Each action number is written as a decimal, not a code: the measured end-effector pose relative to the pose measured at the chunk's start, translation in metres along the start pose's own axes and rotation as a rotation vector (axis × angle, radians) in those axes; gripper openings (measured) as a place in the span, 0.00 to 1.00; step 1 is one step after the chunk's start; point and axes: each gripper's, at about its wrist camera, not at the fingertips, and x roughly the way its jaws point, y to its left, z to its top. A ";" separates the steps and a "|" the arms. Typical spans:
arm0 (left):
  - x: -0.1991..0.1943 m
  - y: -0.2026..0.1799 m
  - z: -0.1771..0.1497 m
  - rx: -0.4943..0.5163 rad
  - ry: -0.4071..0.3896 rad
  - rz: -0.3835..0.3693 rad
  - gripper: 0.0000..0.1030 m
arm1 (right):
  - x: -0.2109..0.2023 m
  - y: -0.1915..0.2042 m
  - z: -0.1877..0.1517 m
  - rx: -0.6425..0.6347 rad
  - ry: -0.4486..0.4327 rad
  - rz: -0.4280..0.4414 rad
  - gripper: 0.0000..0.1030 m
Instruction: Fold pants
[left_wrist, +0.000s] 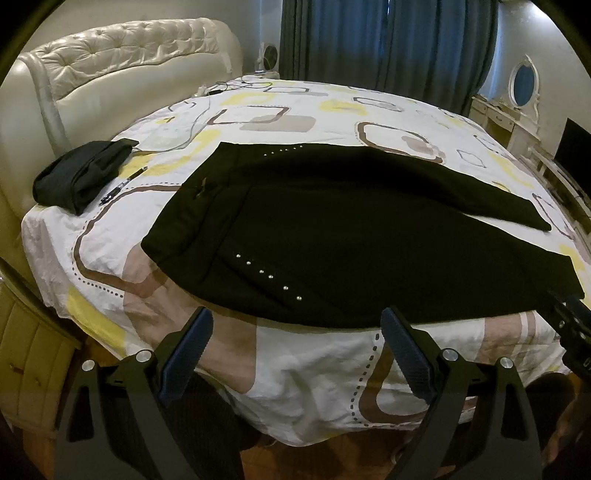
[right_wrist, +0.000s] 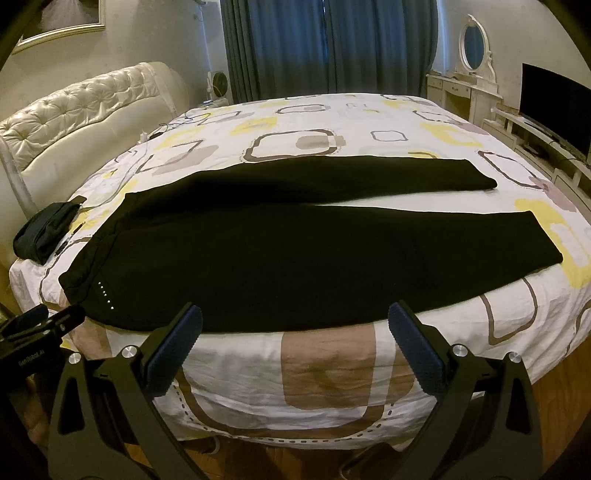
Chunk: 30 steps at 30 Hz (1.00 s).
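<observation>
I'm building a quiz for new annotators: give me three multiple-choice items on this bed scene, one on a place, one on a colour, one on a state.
1. Where does the small folded dark garment lie?
A. On the bedspread, near the headboard end
B. On top of the pants
C. On the floor

2. What colour are the pants?
A. White
B. Black
C. Yellow

3. How do the pants lie?
A. Rolled into a bundle
B. Folded in half
C. Spread flat, both legs apart

Answers: 1 A, it lies on the bedspread, beside the tufted headboard, apart from the pants. 2 B, black against the patterned cover. 3 C, a strip of bedspread shows between the legs; left gripper and right gripper are open, holding nothing.
</observation>
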 end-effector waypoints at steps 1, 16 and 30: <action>0.000 -0.001 0.000 0.001 0.000 0.001 0.89 | 0.000 0.000 0.000 0.001 -0.001 0.001 0.98; -0.002 -0.003 0.004 0.020 -0.005 -0.011 0.89 | 0.006 0.002 -0.009 -0.003 0.021 -0.001 0.98; -0.001 -0.001 0.007 0.029 -0.002 -0.022 0.89 | 0.010 -0.003 -0.011 0.005 0.033 -0.007 0.98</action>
